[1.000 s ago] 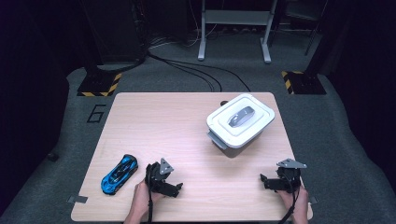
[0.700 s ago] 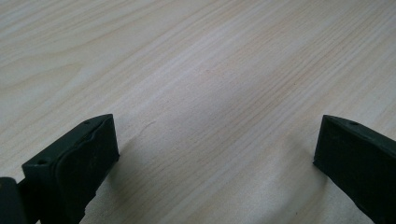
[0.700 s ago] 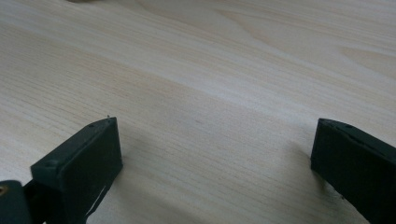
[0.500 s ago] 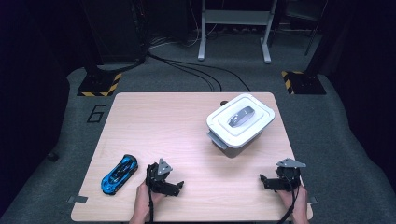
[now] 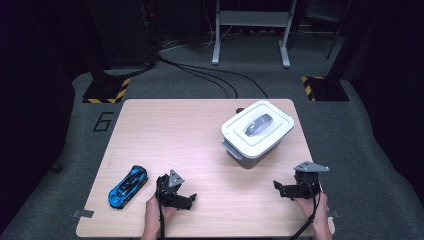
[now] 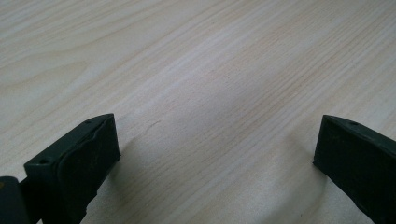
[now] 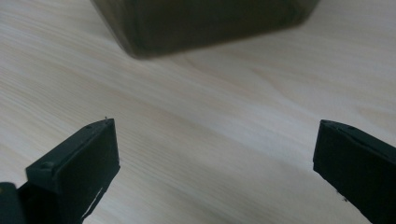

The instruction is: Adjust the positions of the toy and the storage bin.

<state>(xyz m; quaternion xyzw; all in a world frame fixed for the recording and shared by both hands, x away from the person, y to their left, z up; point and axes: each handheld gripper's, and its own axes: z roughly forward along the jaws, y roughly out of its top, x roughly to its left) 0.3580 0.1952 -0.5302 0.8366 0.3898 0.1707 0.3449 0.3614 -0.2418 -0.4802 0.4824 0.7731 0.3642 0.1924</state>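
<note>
Barely anything has moved since a second ago: my right gripper (image 5: pixel 282 189) has drifted a touch toward the near edge, my left gripper (image 5: pixel 186 200) sits where it was, car and box unchanged.

Blue toy car (image 5: pixel 128 185) lies flat on its wheels near the front-left corner of the table (image 5: pixel 165 130), angled with one end toward the near-left. It's just beside my left gripper, on its left, not touching.

Left gripper rests low over the wood near the front edge, jaws spread wide, nothing between them; in the left gripper view I see bare tabletop (image 6: pixel 210 84) past both jaws.

Right gripper is near the front-right corner, jaws also wide apart and empty. In the right gripper view the dark lower wall of the box (image 7: pixel 201 23) stands ahead of the jaws, near but apart, too blurred for detail.

From the high view, the box (image 5: pixel 235 150) sits on the right half of the table, turned at an angle, white lid (image 5: pixel 257 127) shut on top. A grey toy car (image 5: pixel 257 125) lies on the lid's middle. My right hand (image 5: pixel 315 210) and left hand (image 5: pixel 152 212) come in from the near edge.
</note>
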